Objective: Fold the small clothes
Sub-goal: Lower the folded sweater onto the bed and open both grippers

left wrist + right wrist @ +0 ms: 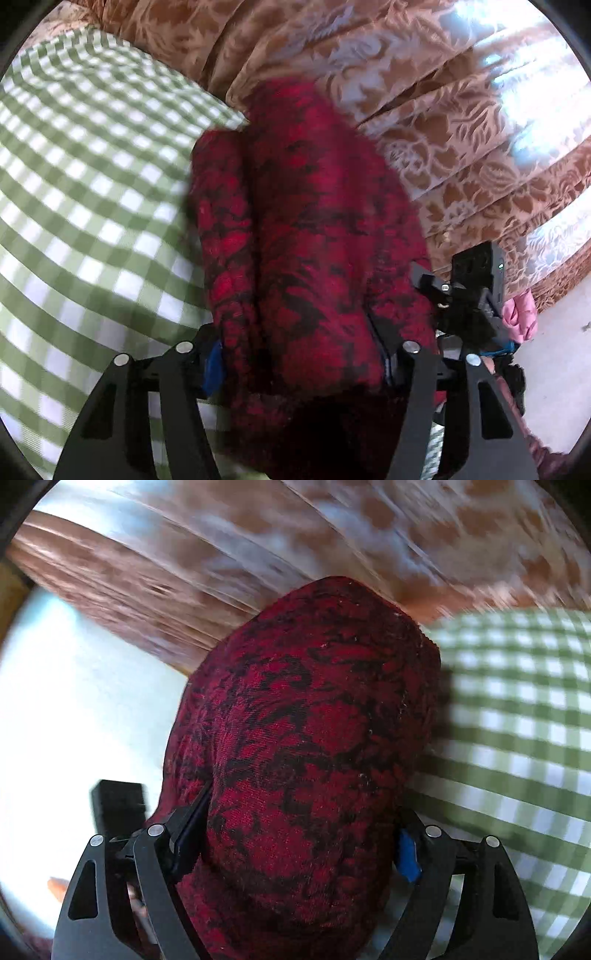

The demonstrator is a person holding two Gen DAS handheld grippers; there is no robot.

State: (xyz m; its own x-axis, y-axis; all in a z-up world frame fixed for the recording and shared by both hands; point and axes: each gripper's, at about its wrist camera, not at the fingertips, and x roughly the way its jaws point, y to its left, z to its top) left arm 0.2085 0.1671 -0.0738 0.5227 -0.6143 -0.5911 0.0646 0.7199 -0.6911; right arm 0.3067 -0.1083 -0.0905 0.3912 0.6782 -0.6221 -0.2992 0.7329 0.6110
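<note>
both claws pointed downward and forward over the green checked cloth (85, 206), the left claw (303, 354) and the right claw (299, 834) side by side, each with its jaws spread wide around a thick bunch of the red cloth (314, 221). the red cloth ran lengthwise away from each claw toward the brown curtain (424, 122), its far end rounded, lying partly over the checked cloth's edge by the curtain. it filled the gap between both pairs of fingers and bulged over them, so each claw seemed to have hold of it, with the right claw's body just right of the red cloth in the left view.
</note>
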